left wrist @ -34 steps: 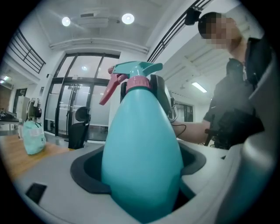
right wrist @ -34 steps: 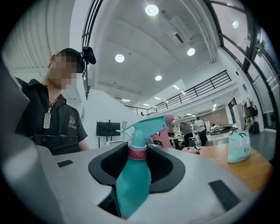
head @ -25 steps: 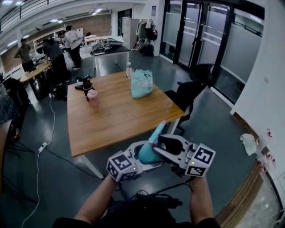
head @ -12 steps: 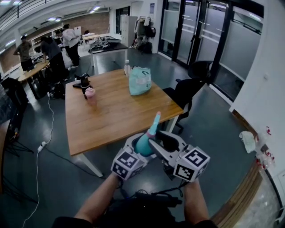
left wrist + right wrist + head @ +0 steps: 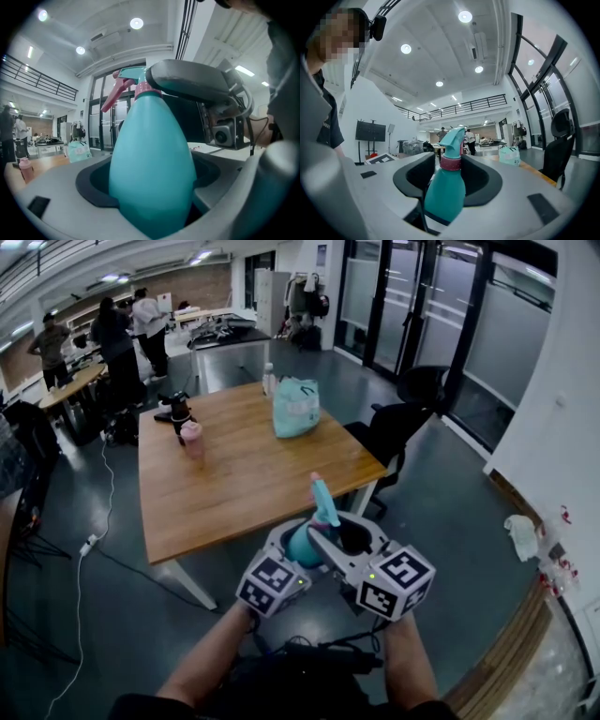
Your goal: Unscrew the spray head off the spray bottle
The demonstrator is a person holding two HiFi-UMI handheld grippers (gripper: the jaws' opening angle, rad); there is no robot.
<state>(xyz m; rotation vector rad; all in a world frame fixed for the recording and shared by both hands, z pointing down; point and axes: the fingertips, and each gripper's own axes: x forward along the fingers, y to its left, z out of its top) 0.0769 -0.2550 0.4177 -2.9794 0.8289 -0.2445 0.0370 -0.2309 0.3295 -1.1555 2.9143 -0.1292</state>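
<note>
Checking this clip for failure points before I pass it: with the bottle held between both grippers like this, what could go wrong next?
1. The right gripper appears closed on the spray bottle at its shoulder, below the pink collar, not on the spray head. Twisting may just turn the whole bottle inside the left gripper.
2. The bottle hangs over the floor, off the table. A slip on its smooth tapered body would drop it.

wooden table (image 5: 244, 486) bears teal bag (image 5: 296, 409), pink cup (image 5: 192, 440), black device (image 5: 174, 412).
</note>
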